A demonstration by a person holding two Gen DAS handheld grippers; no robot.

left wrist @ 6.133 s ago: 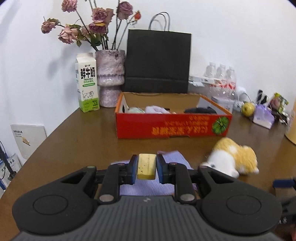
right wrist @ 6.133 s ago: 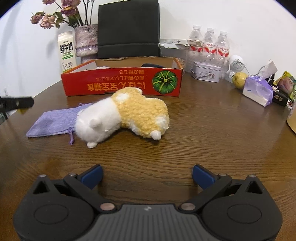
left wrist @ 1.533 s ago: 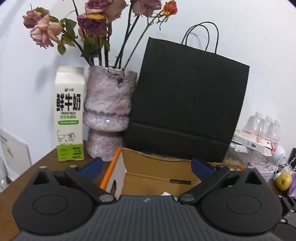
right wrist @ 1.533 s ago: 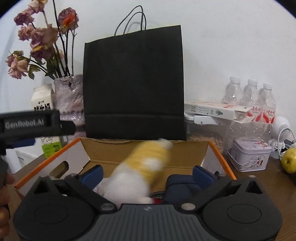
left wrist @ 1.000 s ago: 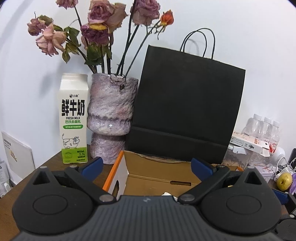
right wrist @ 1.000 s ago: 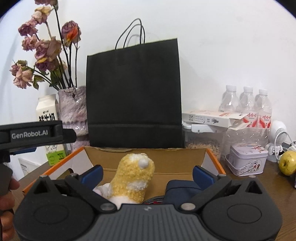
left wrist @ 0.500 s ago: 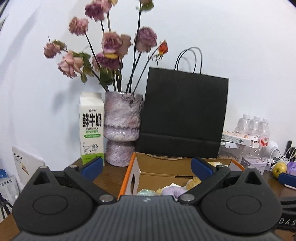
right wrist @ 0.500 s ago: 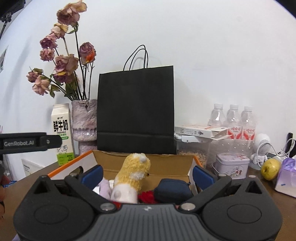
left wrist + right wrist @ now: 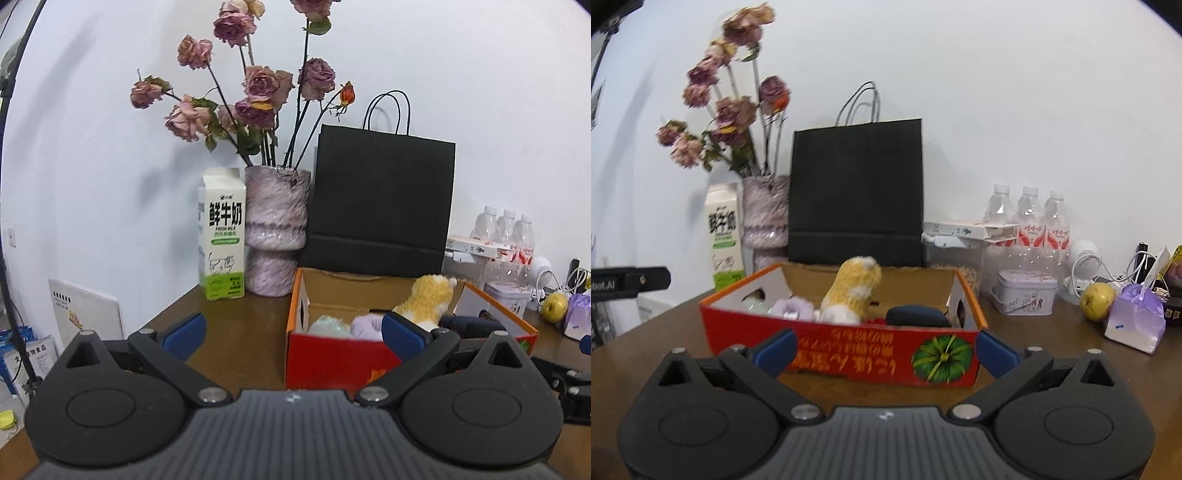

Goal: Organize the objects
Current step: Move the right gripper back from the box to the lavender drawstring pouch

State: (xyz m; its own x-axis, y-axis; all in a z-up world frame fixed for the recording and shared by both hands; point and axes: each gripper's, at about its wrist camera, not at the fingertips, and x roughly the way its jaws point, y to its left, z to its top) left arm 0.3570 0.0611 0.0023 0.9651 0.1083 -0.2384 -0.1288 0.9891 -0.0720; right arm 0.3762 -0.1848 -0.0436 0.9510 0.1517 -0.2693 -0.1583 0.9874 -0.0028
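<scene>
You had the job close to finished, by my reading: the red cardboard box [image 9: 846, 354] stood on the worktop [image 9: 1052, 354] in front of the black paper bag [image 9: 857, 192], and it already held the loose things. The yellow-and-white plush toy [image 9: 851, 291] stood upright in the middle of the box, its head above the rim; a dark blue pouch [image 9: 918, 315] lay to its right, a pale purple soft item [image 9: 796, 308] to its left, and in the left wrist view a pale green soft thing [image 9: 327, 325] sat at the box's near left corner. On the bare brown worktop between you and the box I could see nothing waiting to be collected, though the gripper bodies hid the nearest strip. Your left gripper [image 9: 291, 332] had its fingers spread wide and carried nothing, hanging off the box's left end; your right gripper [image 9: 884, 350] was likewise spread and empty, facing the box's long printed side from the near side. What stood at the far right, the tin [image 9: 1025, 295], the yellowish fruit [image 9: 1097, 301] and the small purple packet [image 9: 1136, 321], looked like ordinary clutter, and I could not tell whether any of it was yours to sort.
</scene>
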